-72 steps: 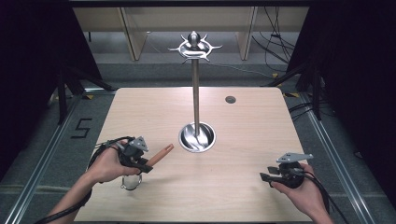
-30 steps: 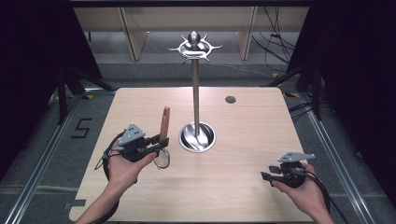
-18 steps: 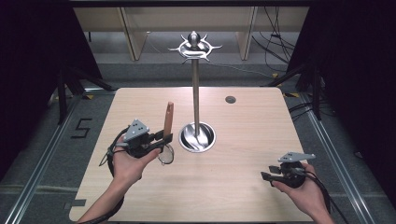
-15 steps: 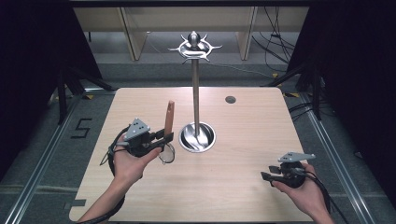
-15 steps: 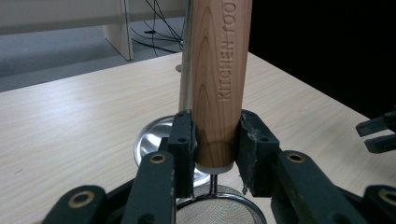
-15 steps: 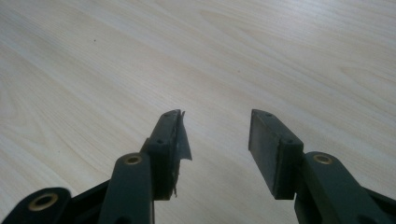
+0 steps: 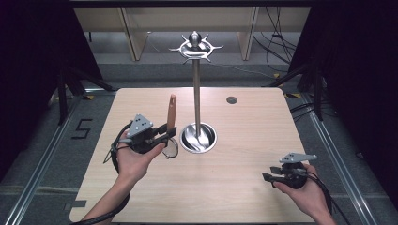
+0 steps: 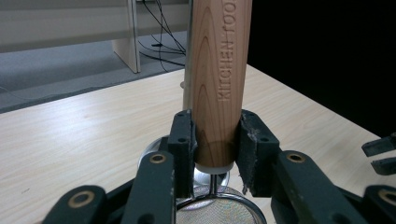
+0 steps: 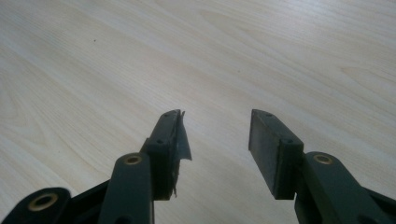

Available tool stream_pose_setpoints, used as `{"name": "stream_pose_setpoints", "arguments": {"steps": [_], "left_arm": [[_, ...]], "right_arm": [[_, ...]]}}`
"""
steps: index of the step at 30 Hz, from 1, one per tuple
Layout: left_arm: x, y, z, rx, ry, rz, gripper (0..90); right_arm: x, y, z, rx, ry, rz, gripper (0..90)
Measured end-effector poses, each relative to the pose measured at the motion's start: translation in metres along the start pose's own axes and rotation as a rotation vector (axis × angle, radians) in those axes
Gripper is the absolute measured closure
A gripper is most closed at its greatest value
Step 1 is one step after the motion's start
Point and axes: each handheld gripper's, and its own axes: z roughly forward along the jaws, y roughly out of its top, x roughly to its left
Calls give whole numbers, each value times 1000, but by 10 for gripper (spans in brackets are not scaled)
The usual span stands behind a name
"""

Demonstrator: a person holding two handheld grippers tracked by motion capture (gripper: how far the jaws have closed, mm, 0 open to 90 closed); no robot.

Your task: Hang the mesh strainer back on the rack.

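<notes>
Wooden and upright, the strainer handle [image 7: 172, 111] stood pinched in our left claw [image 7: 165, 136] over the left half of the desk [image 7: 244, 197] in the high view, its mesh bowl [image 7: 170, 149] hanging below, just beside the base of the metal stand [image 7: 197, 93]. Our right claw [image 7: 265, 177] hovered near the desk's right front corner, well apart.

From the left gripper view, we saw both pads pressed against the handle [image 8: 218, 79], with the mesh [image 8: 219, 212] beneath them.

From the right gripper view, our right claw [image 9: 215, 140] was spread, bare desk [image 9: 140, 56] between its jaws.
</notes>
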Motion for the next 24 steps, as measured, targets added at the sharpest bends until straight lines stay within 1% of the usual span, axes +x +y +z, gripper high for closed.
{"name": "stream_pose_setpoints", "arguments": {"steps": [1,2,3,4,5,6,7,8,10,11,14,15,17,18,21,22,24], "left_arm": [[-1,1,0,2,8,0,684],[-1,2,0,-4,10,-1,684],[-2,3,0,-7,11,0,684],[-2,3,0,-9,12,-1,684],[-2,4,0,-10,13,0,684],[-2,5,0,-14,14,1,684],[-3,6,0,-17,15,0,684],[-3,7,0,-20,16,2,684],[-3,8,1,-27,9,7,684],[-4,9,0,-23,17,7,684],[-5,11,0,-28,22,12,684],[-5,12,0,-31,24,12,684],[-6,13,1,-38,27,18,684],[-7,14,1,-39,29,20,684],[-9,17,1,-49,29,21,684],[-9,17,2,-51,29,23,684],[-10,19,2,-54,30,22,684]], "right_arm": [[0,0,0,-5,-1,1,549],[0,0,0,5,-1,-1,549],[0,0,0,-5,-1,2,549],[0,0,0,1,0,0,549],[1,0,0,1,0,12,549],[0,0,0,0,0,0,549],[1,0,0,-4,-1,8,549],[0,0,0,6,1,-1,549],[0,0,0,0,0,1,549],[0,0,0,-2,0,1,548],[0,0,0,-5,-1,1,548],[1,0,0,2,0,9,549],[-1,0,0,0,0,-3,548],[0,0,0,-1,0,2,548],[1,0,0,8,3,8,546],[0,0,0,4,0,0,546],[0,0,0,6,1,0,545]]}}
